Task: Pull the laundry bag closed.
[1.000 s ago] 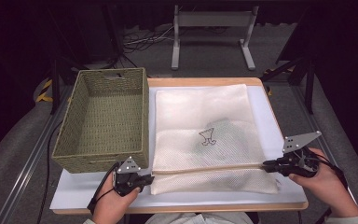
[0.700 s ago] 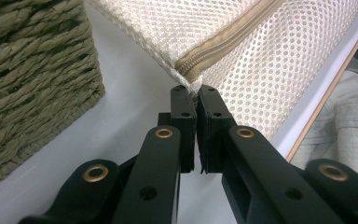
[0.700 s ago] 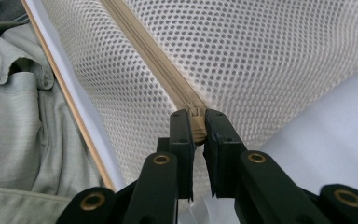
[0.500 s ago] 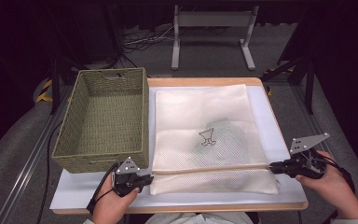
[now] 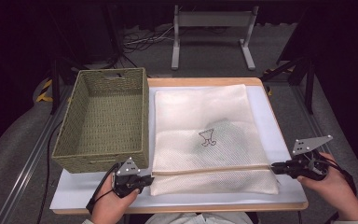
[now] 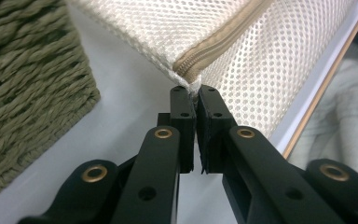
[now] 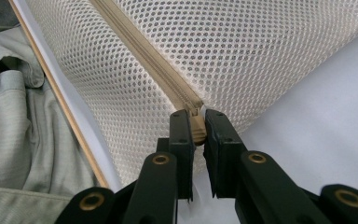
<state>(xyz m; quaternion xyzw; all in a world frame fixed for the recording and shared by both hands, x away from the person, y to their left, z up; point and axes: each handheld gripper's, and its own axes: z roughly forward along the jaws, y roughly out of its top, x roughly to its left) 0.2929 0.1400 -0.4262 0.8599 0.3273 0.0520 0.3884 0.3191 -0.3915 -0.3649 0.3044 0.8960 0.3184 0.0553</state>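
High view shows the right tool (image 5: 276,168) clamped on the tan zipper pull, now drawn slightly further right than a second ago, while the left tool (image 5: 145,179) pinches the cream mesh laundry bag's (image 5: 205,116) corner on the white bench (image 5: 79,191) beside the woven olive basket (image 5: 74,140), so the zip looks fully run.

The cream mesh laundry bag (image 5: 204,135) is showing a soft, matt fabric pierced all over with tiny round holes, and its tan woven zipper tape (image 7: 154,70) is looking denser and slightly ribbed. The olive-green woven basket (image 5: 103,122) is presenting rough, twisted fibre cords. The white tabletop sheet (image 5: 74,192) is appearing smooth and matt, edged with pale wood. The black plastic left gripper (image 6: 196,95) is looking matt, its brass-coloured rivets glinting.
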